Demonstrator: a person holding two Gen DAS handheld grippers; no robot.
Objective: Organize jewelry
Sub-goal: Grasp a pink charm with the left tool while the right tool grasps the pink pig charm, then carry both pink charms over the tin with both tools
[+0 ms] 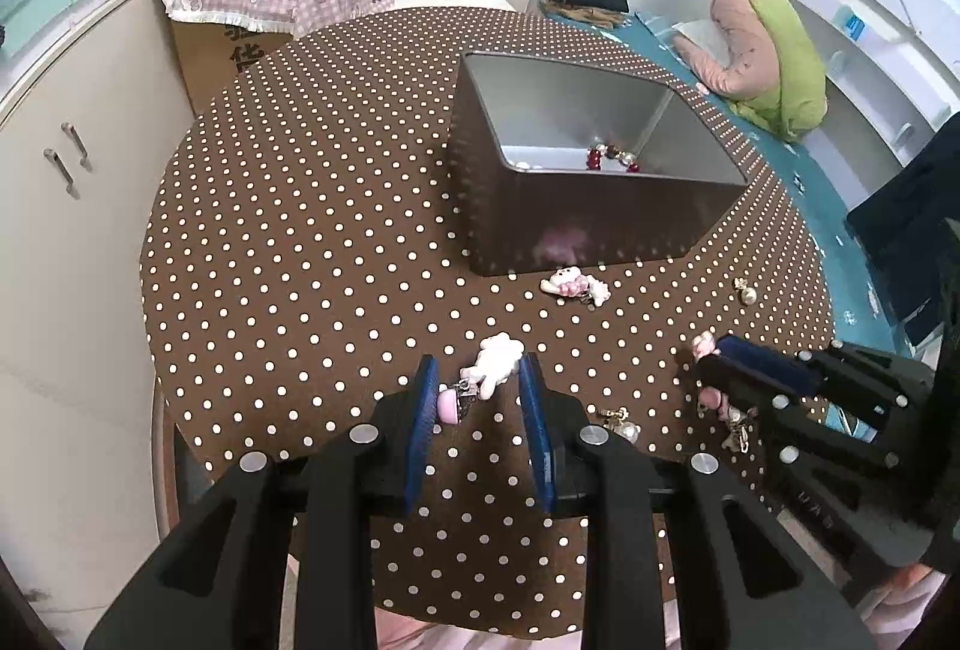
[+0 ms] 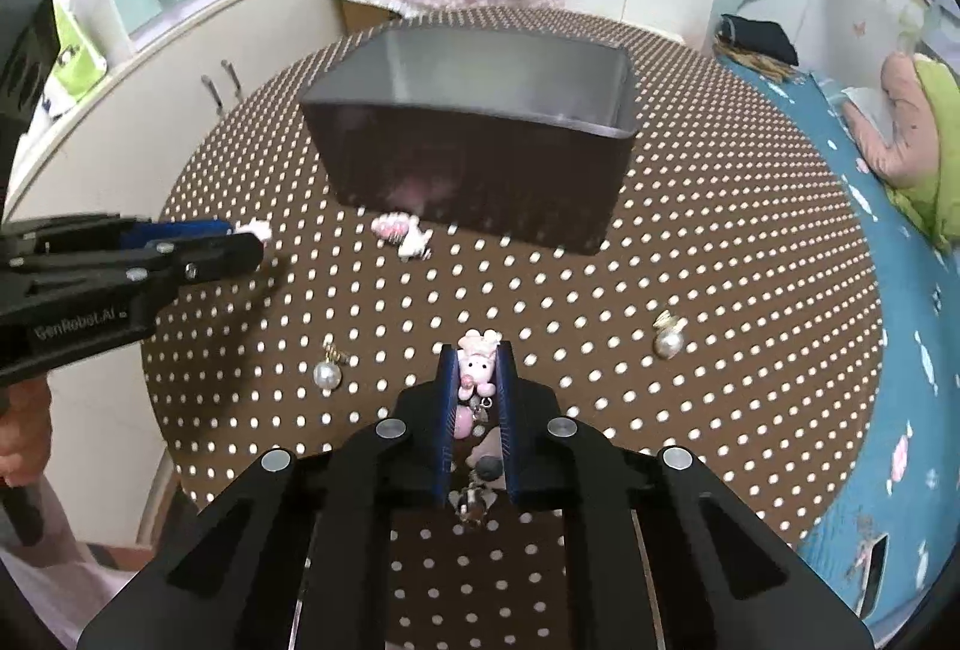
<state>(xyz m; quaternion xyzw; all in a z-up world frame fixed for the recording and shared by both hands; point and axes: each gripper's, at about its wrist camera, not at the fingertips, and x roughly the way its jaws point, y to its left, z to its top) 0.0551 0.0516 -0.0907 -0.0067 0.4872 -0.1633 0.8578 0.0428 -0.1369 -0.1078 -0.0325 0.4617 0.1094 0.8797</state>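
Right gripper (image 2: pixel 475 386) clamped on a pink pig charm (image 2: pixel 476 369), chain end dangling blurry down between the pads; left gripper (image 1: pixel 479 386) spread wide around a white bunny charm (image 1: pixel 497 361) lying on the dotted table (image 1: pixel 300 242), not touching it. Further out, another pink-white charm (image 1: pixel 575 284) just beside the grey box (image 1: pixel 576 206), plus red and pearl beads (image 1: pixel 612 159) half hidden behind its front wall. Two pearl earrings (image 2: pixel 327 373) (image 2: pixel 668 340) lying well apart on the cloth, too small for detail.

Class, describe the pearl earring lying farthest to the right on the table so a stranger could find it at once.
Start at the grey box on the polka-dot table. Move toward the table's right edge, beside the blue bedding: the pearl earring lies there alone. Unlike the other pearl earring, it sits right of the right hand-held gripper, far from the pink charms.
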